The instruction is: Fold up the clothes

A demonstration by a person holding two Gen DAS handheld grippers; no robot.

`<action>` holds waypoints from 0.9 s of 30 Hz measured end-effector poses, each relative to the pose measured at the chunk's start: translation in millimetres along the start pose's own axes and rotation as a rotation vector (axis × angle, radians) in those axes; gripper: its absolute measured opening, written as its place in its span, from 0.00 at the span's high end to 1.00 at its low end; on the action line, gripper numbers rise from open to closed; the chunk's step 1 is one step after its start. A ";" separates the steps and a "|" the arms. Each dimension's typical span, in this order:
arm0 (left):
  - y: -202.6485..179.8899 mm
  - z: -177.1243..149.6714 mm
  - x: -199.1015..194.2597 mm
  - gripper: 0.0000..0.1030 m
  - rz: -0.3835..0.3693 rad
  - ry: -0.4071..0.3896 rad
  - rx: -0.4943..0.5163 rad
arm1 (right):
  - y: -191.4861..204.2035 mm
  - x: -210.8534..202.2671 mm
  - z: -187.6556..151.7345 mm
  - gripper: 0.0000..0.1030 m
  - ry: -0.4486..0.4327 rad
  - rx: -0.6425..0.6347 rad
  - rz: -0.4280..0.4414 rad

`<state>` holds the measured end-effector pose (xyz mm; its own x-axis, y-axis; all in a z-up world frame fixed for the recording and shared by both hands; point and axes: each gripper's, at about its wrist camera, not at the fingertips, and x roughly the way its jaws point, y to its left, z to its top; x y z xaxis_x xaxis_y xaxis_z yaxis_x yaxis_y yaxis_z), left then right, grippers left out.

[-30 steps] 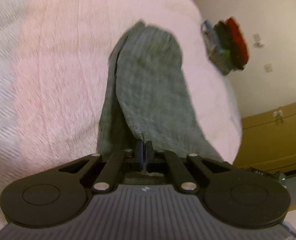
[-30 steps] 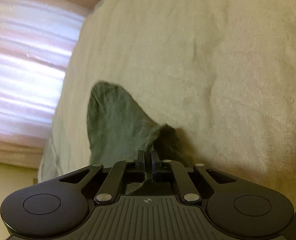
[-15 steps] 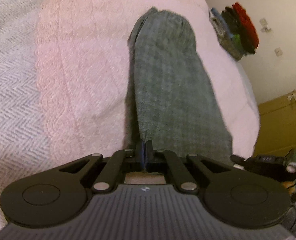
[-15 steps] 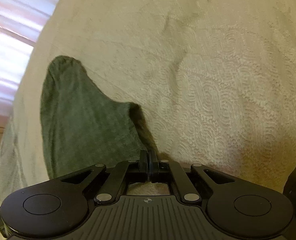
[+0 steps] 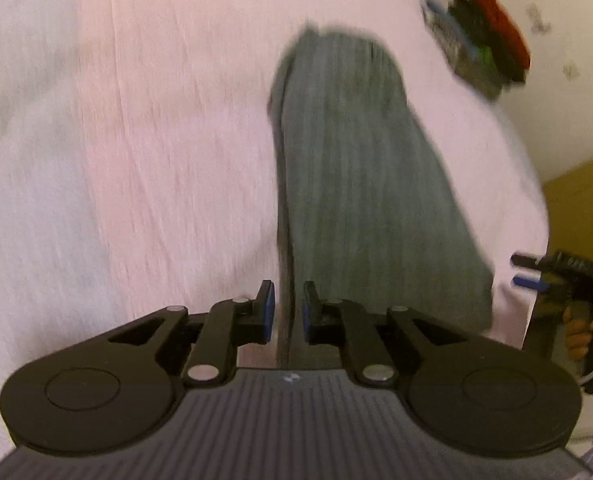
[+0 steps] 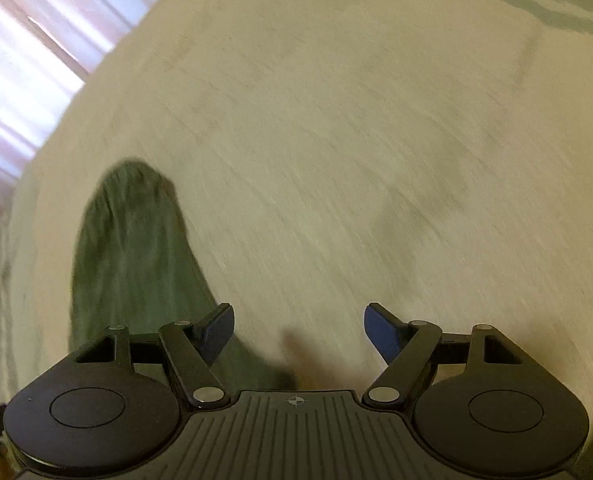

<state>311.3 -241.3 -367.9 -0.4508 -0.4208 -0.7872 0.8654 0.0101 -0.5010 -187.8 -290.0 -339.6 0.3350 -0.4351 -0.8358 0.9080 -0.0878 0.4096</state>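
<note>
Though blurred, the grey garment (image 5: 360,184) lies as a long narrow strip on the bedspread (image 5: 156,140), stretching ahead of the left claw (image 5: 284,308), whose fingers stand slightly apart around its near edge. Judging by that, one lengthwise fold seems done; crosswise folds remain. Only the right view shows the right claw (image 6: 298,330) wide open, the garment to its left.
</note>
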 end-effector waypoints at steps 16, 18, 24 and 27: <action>-41.7 193.2 131.9 0.77 -0.132 -0.118 0.095 | 64.8 139.9 101.5 0.27 0.045 -0.046 0.243; -39.5 198.9 140.5 0.77 -0.118 -0.106 0.106 | 64.0 149.2 105.3 0.27 0.054 -0.035 0.256; -42.4 197.7 151.7 0.98 -0.096 -0.074 0.157 | 76.2 166.3 107.4 0.27 0.078 -0.075 0.277; -47.6 196.4 137.7 1.00 -0.078 -0.117 0.191 | 85.8 171.5 106.5 0.27 0.075 -0.111 0.270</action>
<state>250.9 -477.9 -381.8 -0.4992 -0.5161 -0.6960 0.8595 -0.1936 -0.4730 -79.3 -467.6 -408.8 0.5822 -0.3611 -0.7284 0.8040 0.1227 0.5818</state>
